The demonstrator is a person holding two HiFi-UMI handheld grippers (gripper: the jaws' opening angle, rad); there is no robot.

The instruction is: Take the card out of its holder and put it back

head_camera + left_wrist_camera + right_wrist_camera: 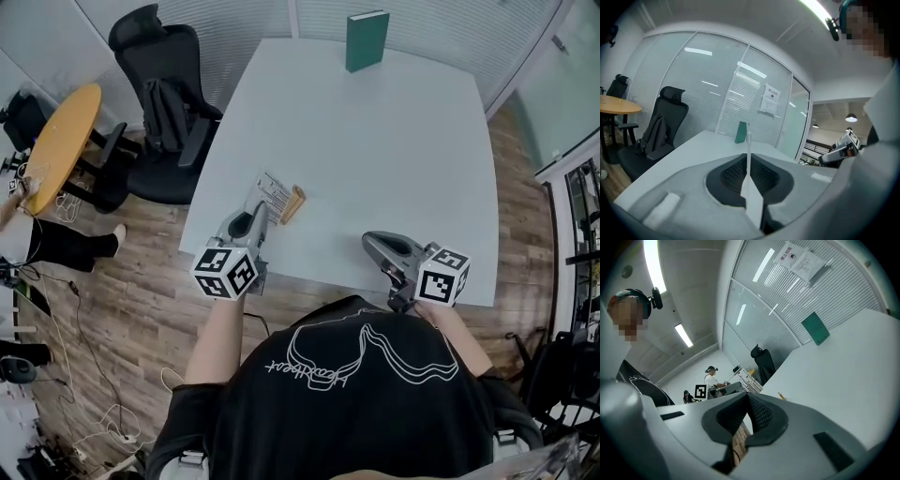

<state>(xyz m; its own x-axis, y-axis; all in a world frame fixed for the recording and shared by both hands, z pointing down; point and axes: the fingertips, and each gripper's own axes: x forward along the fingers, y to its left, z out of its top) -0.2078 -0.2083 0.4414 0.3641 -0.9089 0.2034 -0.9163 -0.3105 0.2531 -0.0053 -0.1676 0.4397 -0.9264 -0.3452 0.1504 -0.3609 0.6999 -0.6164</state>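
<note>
My left gripper (255, 215) is shut on a white printed card (273, 194), held just above the near left part of the white table (375, 150). In the left gripper view the card (748, 164) stands edge-on between the pads, rising past the tips. A small orange-brown strip (294, 203), possibly the holder, lies on the table right beside the card; the right gripper view shows that strip (780, 395) too. My right gripper (372, 243) hovers at the table's near edge, its jaws together with nothing between them (749, 405).
A green book-like object (367, 40) stands upright at the table's far edge. To the left of the table are a black office chair (155, 84) and a round yellow table (61, 141). Cables lie on the wooden floor (103, 422).
</note>
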